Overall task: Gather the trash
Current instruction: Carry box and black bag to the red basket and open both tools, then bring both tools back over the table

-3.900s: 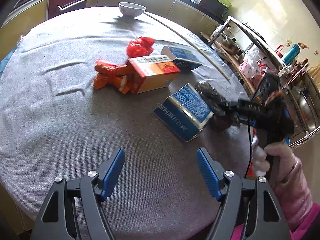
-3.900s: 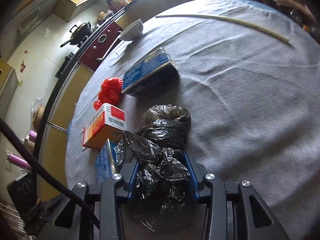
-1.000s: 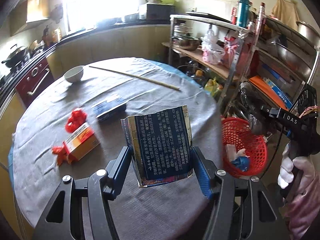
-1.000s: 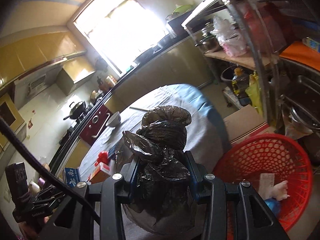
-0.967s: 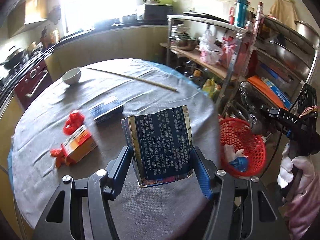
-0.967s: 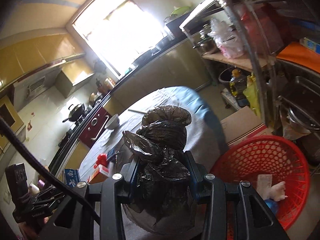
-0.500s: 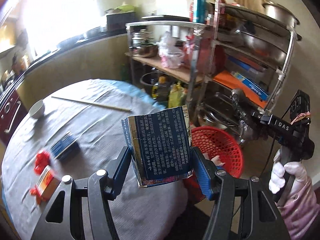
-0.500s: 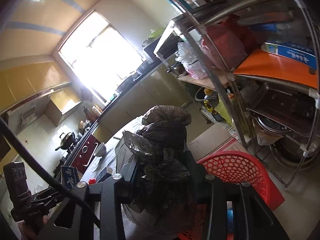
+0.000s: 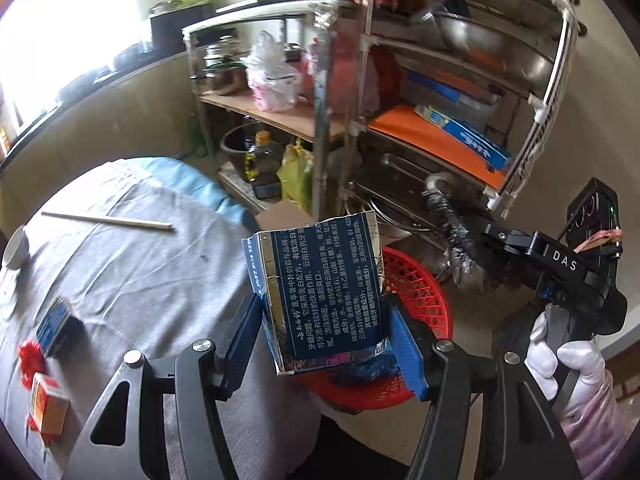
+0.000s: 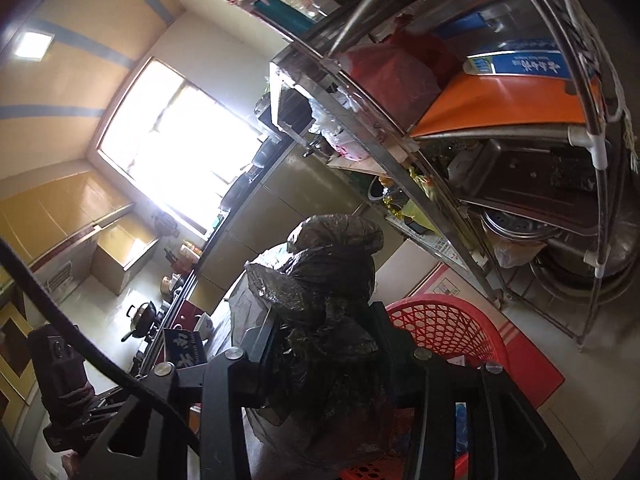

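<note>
Since the earlier frames, both tools had swung away from the counter [image 9: 120,272] toward the red basket [image 9: 420,292], each carrying the trash it had picked up there; the basket, first out of view, had come to sit just behind the left tool's load.

At the lower left of the left wrist view, the orange carton [image 9: 48,408], the red wrapper [image 9: 29,354] and a small blue box [image 9: 58,322] lay on the grey cloth, not yet collected, with a stick [image 9: 108,221] and a white bowl [image 9: 14,246] farther up. At the centre, the left tool [image 9: 324,340] was clamped on the flattened blue carton [image 9: 320,292], held upright by its side edges, probably so it could fall cleanly into the basket below and behind it. At the right, a gloved hand [image 9: 568,364] carried the right tool [image 10: 324,344].

In the right wrist view, that tool gripped the crumpled black bag [image 10: 328,280] at the centre; its pads had only just begun to ease apart, the bag between them, with the basket's rim at lower right beneath the metal rack [image 10: 520,160]. It seemed poised for the drop.
</note>
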Action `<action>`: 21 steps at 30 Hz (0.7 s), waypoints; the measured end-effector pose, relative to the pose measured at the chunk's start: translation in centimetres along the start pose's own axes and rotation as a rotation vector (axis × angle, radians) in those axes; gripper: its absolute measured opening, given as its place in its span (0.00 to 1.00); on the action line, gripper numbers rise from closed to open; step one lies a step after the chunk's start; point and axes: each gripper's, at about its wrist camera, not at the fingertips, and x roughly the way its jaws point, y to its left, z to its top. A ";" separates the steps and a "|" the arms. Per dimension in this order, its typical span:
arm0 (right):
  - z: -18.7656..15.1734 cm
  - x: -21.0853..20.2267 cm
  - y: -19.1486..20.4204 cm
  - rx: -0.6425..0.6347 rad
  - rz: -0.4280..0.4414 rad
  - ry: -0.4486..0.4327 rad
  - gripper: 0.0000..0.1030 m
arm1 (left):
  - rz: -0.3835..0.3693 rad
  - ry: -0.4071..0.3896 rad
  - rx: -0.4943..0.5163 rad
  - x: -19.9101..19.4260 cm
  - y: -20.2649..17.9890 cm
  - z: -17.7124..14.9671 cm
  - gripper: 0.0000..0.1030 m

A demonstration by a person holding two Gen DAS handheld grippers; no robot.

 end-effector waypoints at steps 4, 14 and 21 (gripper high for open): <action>0.1 0.9 -1.0 0.044 0.008 0.025 0.63 | -0.026 0.055 0.019 2.2 -0.6 0.3 0.64; 0.8 1.6 -2.6 0.100 -0.007 0.027 0.64 | -0.030 0.142 -0.019 3.4 1.7 -2.3 0.64; 0.8 1.7 -1.3 0.087 -0.001 0.035 0.64 | -0.005 0.139 -0.054 1.1 3.9 -5.2 0.64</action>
